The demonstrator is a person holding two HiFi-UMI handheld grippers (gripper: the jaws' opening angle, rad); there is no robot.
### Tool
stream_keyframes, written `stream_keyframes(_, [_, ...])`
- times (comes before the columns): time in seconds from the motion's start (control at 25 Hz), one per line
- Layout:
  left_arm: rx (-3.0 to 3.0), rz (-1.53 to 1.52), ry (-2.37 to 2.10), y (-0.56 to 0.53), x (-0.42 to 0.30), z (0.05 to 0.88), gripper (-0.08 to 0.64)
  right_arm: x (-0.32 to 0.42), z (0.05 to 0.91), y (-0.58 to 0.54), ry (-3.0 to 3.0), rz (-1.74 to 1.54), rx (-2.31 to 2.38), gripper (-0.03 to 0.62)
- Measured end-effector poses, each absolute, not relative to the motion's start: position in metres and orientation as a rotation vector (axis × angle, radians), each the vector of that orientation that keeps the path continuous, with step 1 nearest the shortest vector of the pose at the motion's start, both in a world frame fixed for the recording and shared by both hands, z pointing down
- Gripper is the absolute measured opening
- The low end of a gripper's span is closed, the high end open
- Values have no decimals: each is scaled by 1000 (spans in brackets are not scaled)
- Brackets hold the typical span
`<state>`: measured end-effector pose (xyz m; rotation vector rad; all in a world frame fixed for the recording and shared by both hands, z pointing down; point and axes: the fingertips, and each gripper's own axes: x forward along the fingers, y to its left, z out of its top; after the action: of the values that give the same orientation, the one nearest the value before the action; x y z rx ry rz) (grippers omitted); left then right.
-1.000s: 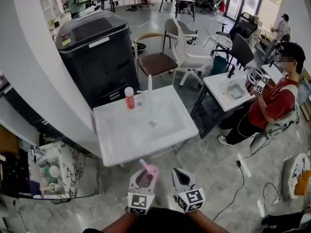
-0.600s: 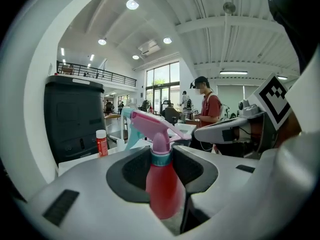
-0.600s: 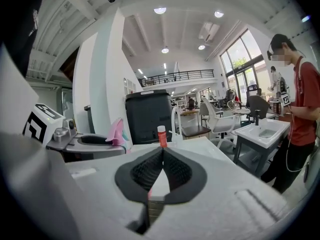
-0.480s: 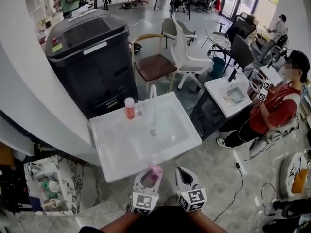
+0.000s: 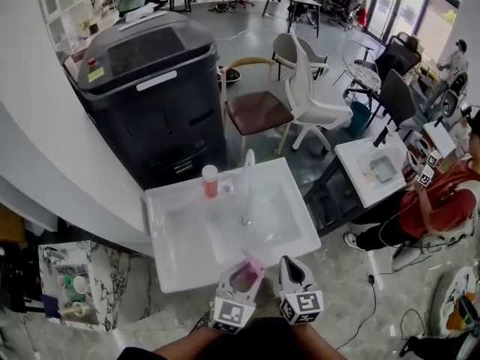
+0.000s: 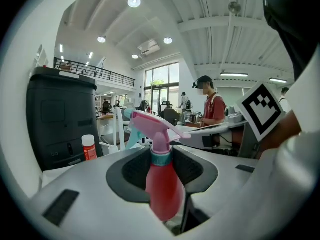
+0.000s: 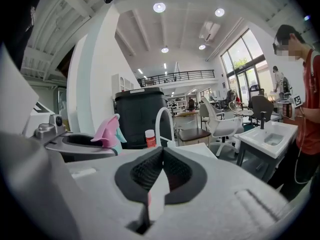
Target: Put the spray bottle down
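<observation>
The spray bottle [image 6: 162, 184] has a red-pink body, a teal collar and a pink trigger head. My left gripper [image 6: 162, 156] is shut on its body and holds it upright. In the head view the spray bottle [image 5: 248, 271] and left gripper [image 5: 244, 270] hang over the front edge of a white sink basin [image 5: 180, 265]. My right gripper [image 5: 291, 265] is just to the right, level with the left. In the right gripper view its jaws meet at the tips with nothing between them, so the right gripper [image 7: 162, 153] is shut; the spray bottle's head [image 7: 109, 130] shows to its left.
An orange bottle with a white cap [image 5: 211, 180] and a white faucet [image 5: 248, 182] stand at the basin's back. Behind it are a large black machine [image 5: 146, 81] and chairs [image 5: 259, 111]. A second sink [image 5: 379, 169] and a person in red [image 5: 442, 201] are on the right. A marble shelf [image 5: 75, 283] sits lower left.
Both grippers have moved forward toward the white basin, the left carrying the spray bottle, which now hangs over the basin's front edge. Neither grip has changed.
</observation>
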<state>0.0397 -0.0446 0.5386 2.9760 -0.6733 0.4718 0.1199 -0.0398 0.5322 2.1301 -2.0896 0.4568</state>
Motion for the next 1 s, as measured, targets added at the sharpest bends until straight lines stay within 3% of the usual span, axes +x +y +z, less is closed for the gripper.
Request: stream_keyframes(1.0, [2846, 584, -957, -219, 224, 595, 149, 258, 559, -228, -2302, 451, 1827, -2])
